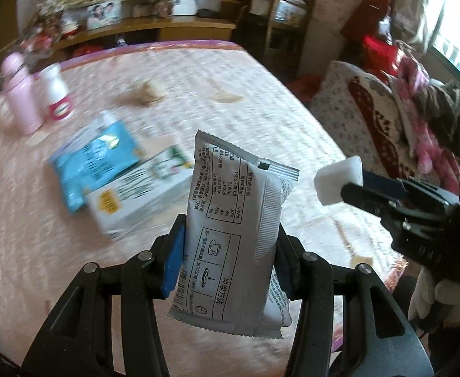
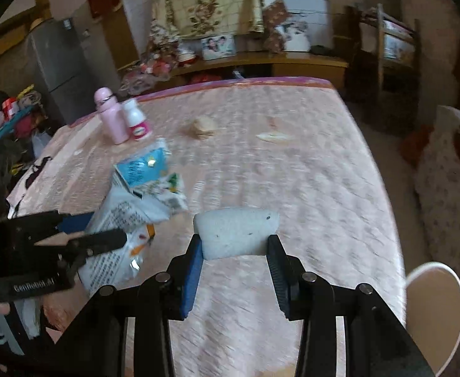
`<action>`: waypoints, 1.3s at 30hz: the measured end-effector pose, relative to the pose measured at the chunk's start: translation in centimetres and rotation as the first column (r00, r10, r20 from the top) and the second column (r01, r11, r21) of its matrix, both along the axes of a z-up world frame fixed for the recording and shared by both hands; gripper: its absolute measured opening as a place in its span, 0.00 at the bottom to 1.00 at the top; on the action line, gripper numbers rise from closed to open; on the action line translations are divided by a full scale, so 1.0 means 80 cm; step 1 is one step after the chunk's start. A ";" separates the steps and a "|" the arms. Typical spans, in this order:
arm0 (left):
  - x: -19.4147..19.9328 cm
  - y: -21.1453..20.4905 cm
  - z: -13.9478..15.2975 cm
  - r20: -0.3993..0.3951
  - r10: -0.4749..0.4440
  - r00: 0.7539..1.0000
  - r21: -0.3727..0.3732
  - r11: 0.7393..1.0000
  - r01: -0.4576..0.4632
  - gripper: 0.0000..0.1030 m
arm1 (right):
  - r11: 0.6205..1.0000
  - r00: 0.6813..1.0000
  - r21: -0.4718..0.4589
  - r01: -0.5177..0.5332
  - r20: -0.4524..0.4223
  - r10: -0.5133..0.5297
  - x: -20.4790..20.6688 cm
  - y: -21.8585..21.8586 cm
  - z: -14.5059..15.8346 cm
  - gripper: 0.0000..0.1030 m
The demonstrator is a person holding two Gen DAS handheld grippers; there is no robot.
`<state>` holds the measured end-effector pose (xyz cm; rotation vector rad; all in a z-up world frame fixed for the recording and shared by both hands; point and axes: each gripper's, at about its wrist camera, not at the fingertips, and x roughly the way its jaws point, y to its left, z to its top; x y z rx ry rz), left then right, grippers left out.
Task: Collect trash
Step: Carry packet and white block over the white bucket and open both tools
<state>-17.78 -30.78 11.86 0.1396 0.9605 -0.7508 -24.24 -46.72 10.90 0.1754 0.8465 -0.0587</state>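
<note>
the surface [image 2: 308, 169], covered in a pale pink patterned cloth, fills most of both views; its far edge with a purple border runs below a wooden shelf [image 2: 261, 59], and its right edge curves down beside a padded floral seat [image 1: 371, 116]. the middle and right of the cloth lie open, with only two flat beige scraps [image 2: 203, 127] [image 2: 273, 136] well apart near the far side. toward the left sit a white and green carton [image 1: 138, 194] touching a blue packet [image 1: 94, 163], and behind them near the left edge stand a pink bottle [image 1: 19, 97] and a white bottle with a pink label [image 1: 57, 94], just beside each other. the left gripper [image 1: 230, 251] is closed on a silver printed sachet [image 1: 233, 229], held upright above the surface near its front edge, the pads pressing both sides. the right gripper [image 2: 234, 248] is clamped on a white foam block [image 2: 236, 232], lifted clear of the cloth, the block spanning the gap between the fingers. the two grippers hang near each other, apart, over the front of the surface.
</note>
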 end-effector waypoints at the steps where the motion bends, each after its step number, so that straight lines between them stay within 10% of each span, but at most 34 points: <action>1: -0.002 -0.009 0.001 0.001 -0.012 1.000 -0.001 1.000 0.012 0.46 | 1.000 1.000 -0.005 0.022 0.000 -0.022 -0.011 -0.011 0.001 0.38; 39: -0.125 -0.336 -0.010 -0.105 -0.399 0.911 -0.116 0.915 0.388 0.48 | 0.842 0.838 -0.070 0.535 -0.084 -0.539 -0.243 -0.270 -0.044 0.39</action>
